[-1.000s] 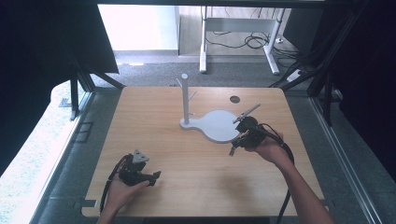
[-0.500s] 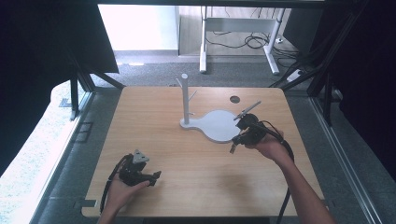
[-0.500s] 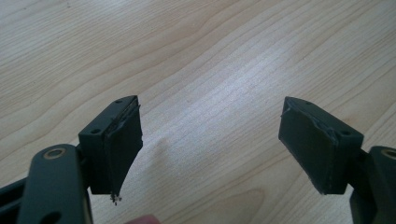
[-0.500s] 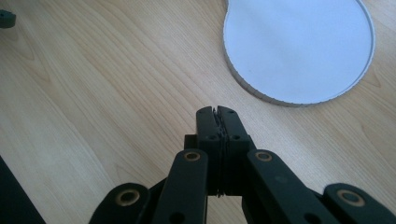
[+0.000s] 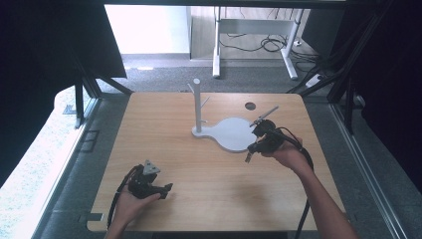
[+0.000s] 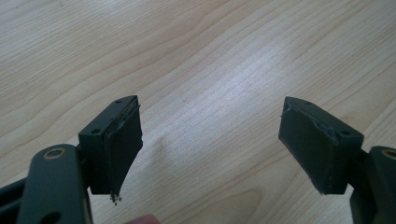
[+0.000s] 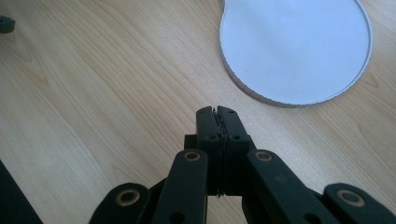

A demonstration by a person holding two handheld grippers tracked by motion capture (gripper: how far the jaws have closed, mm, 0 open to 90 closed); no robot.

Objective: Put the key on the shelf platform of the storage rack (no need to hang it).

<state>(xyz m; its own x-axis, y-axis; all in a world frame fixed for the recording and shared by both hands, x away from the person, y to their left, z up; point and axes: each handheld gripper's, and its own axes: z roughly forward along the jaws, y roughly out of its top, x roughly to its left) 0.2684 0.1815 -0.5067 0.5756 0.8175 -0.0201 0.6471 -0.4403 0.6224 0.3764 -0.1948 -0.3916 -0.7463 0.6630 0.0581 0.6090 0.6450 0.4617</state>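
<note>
Where table lies, two grippers, one stand

A light wooden table with visible grain stands in the middle of the scene, on a grey carpet floor. Dark curtains hang on the left and on the right side. Black metal frame bars stand near both sides of the table. Far behind, a white desk frame stands on a paler floor, with black cables lying under it. Strong daylight comes from the far side and from the low left.
</note>
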